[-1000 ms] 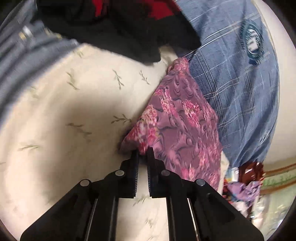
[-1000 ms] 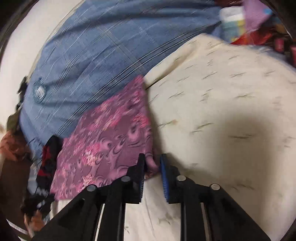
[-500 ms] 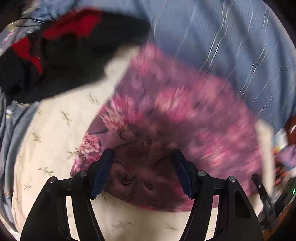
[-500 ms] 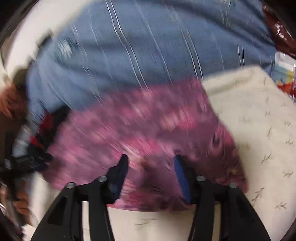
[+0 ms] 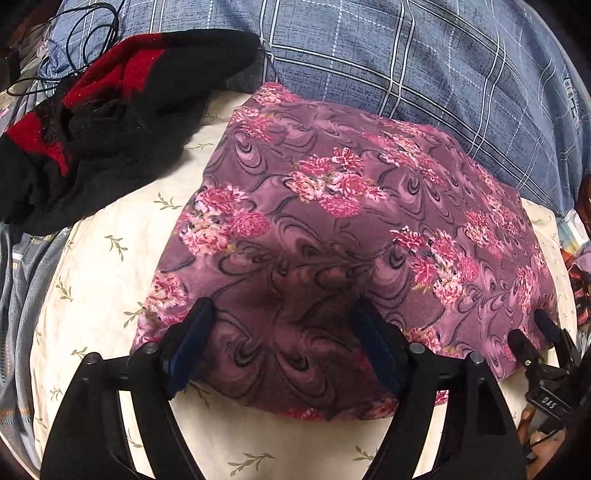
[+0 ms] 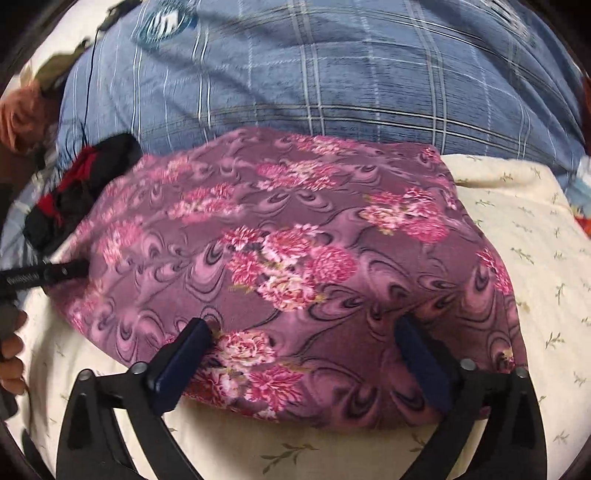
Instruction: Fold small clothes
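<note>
A purple cloth with pink flowers [image 5: 332, 221] lies flat and folded on the cream leaf-print sheet [image 5: 110, 258]. My left gripper [image 5: 282, 310] hovers over the left part of its near edge. Its jaws are opening, and the blue pads straddle the fabric without pinching it. My right gripper [image 6: 303, 325] stands over the right part of the same cloth [image 6: 295, 240]. Its jaws are opening very wide, and nothing is pressed between the pads. Each gripper shows at the edge of the other's view: the right one's fingers [image 5: 532, 339], the left one's fingers [image 6: 70, 271].
A black and red garment [image 5: 110, 122] lies bunched at the back left under a thin black cable [image 5: 92, 33]. A blue plaid pillow [image 5: 406, 55] runs along the far side. Grey striped fabric [image 5: 22, 295] lies at the left edge. A hand [image 6: 11, 347] holds the left gripper.
Both grippers were shut on corners of the purple cloth; they have let go, opened wide, rolled and moved in over its near edge. The cloth now lies flat.
</note>
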The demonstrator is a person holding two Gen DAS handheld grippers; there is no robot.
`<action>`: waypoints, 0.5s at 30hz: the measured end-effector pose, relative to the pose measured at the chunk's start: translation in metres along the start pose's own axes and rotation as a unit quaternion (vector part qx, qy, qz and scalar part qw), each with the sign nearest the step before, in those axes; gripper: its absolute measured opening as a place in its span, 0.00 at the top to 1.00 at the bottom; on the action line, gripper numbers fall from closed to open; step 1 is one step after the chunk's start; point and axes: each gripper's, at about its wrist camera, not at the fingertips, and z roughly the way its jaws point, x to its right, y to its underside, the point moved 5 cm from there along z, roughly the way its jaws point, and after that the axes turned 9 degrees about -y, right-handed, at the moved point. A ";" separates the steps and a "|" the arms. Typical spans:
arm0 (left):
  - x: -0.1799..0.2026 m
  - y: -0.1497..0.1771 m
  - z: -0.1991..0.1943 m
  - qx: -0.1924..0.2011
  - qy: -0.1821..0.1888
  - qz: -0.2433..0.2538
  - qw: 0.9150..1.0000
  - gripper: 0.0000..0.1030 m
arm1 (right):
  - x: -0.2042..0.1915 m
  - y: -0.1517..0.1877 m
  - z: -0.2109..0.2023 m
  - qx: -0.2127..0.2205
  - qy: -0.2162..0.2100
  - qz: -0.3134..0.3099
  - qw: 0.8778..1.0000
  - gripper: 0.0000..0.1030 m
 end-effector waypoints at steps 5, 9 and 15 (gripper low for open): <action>0.002 -0.001 0.000 -0.012 0.002 0.004 1.000 0.22 | -0.002 0.000 0.003 -0.012 0.016 -0.010 1.000 0.00; 0.002 -0.002 0.001 -0.023 0.000 0.007 1.000 0.21 | -0.002 -0.001 0.005 -0.028 0.021 -0.006 0.999 0.00; -0.014 -0.014 -0.008 -0.051 0.060 -0.017 0.997 0.21 | 0.002 -0.009 -0.002 -0.070 0.011 0.009 0.997 0.02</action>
